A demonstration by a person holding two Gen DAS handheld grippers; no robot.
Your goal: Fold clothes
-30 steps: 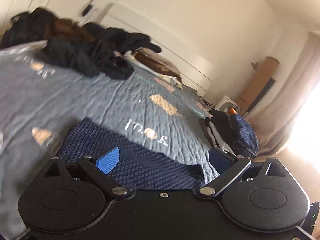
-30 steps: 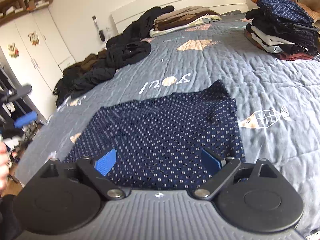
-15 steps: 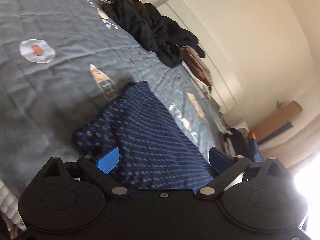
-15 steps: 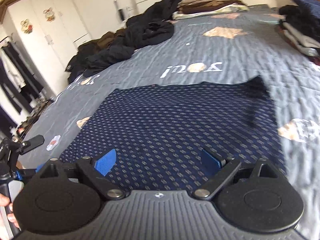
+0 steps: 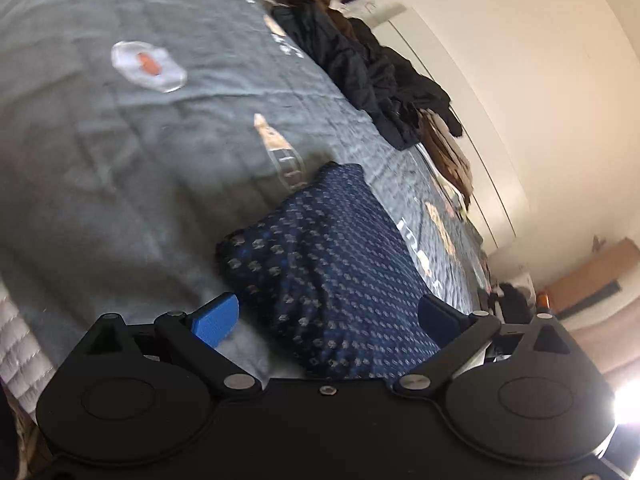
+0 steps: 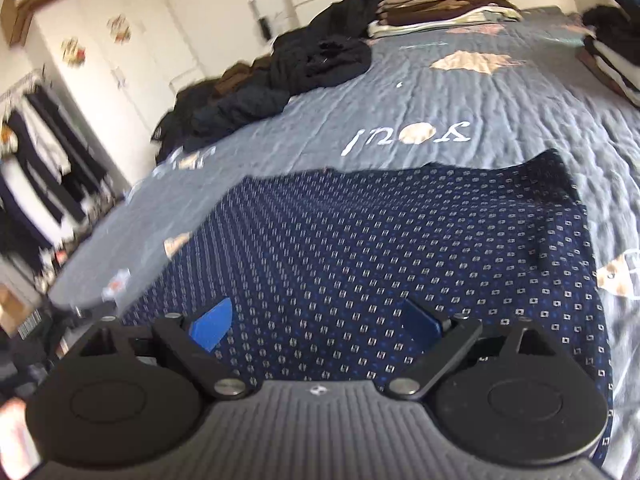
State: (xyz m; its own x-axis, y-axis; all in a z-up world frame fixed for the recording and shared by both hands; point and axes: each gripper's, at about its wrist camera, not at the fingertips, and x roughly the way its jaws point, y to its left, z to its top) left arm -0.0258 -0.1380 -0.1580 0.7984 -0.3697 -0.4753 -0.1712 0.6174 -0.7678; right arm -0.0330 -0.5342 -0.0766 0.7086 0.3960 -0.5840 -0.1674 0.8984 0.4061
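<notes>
Hovering with fingers spread wide and empty, the right gripper [image 6: 316, 320] has the navy patterned garment [image 6: 380, 248] lying flat on the grey quilt [image 6: 500, 100] just ahead. The left gripper [image 5: 328, 318], equally wide and empty, faces the garment's corner; dark clothes [image 6: 288, 76] lie piled beyond.

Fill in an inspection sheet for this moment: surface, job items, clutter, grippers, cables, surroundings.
Surface: grey quilted bedspread, printed motifs.
Job's things: navy patterned garment spread flat.
Clutter: dark clothes heap; folded stack by the headboard; another pile at right.
Grippers: left hand-held gripper open over the garment's corner; right hand-held gripper open above it.
Cables: nothing seen.
Surroundings: white wardrobe, hanging clothes.
</notes>
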